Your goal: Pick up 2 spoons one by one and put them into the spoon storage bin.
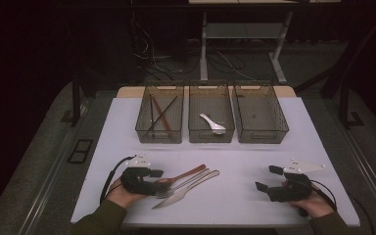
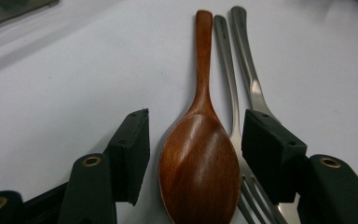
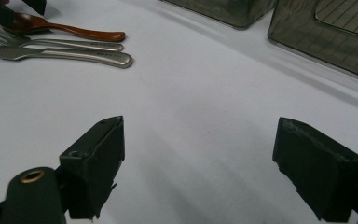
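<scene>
I have the left gripper (image 2: 195, 158) straddling the wooden spoon (image 2: 200, 154) bowl, jaws apart with visible gaps, ready to clamp; the right gripper (image 3: 214, 163) rests wide open.

We count three mesh bins (image 1: 211, 120) in a row, two grippers, one wooden spoon (image 2: 200, 154), one metal fork (image 2: 230, 88), one metal knife (image 2: 249, 70), one white spoon (image 1: 212, 123), and several chopsticks (image 1: 159, 116), too tangled to count
</scene>
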`<state>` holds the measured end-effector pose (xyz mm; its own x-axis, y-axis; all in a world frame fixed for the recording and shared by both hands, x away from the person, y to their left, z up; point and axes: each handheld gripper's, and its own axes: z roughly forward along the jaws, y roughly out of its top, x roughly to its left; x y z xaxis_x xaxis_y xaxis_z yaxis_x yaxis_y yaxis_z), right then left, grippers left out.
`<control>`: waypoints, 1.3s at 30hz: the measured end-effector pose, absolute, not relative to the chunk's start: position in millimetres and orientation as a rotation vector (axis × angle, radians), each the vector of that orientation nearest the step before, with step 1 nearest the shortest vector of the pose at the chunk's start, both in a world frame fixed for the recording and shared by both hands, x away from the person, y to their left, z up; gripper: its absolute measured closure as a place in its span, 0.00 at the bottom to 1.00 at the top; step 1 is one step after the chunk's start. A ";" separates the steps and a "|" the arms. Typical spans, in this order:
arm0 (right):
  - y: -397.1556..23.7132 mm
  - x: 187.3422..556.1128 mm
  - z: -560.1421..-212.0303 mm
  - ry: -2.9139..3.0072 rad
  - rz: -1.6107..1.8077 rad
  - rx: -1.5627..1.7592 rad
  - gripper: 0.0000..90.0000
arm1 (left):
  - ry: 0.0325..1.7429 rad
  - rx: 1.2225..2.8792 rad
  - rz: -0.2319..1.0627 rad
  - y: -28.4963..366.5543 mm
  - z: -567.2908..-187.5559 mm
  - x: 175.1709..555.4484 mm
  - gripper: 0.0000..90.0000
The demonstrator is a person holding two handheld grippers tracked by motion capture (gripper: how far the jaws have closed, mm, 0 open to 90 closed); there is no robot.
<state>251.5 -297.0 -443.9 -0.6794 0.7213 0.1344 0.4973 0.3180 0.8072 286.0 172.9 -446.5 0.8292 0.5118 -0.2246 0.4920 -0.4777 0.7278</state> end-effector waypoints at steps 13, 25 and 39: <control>-295.4 251.1 -444.3 2.347 1.276 1.087 0.18 | 0.739 2.166 0.056 177.5 -445.7 286.5 0.47; -293.7 250.6 -444.6 2.355 1.263 1.075 0.18 | 0.691 2.266 0.137 171.3 -445.5 282.0 0.57; -291.4 250.3 -445.0 2.370 1.243 1.049 0.18 | 0.684 2.261 0.137 172.9 -440.1 281.4 0.84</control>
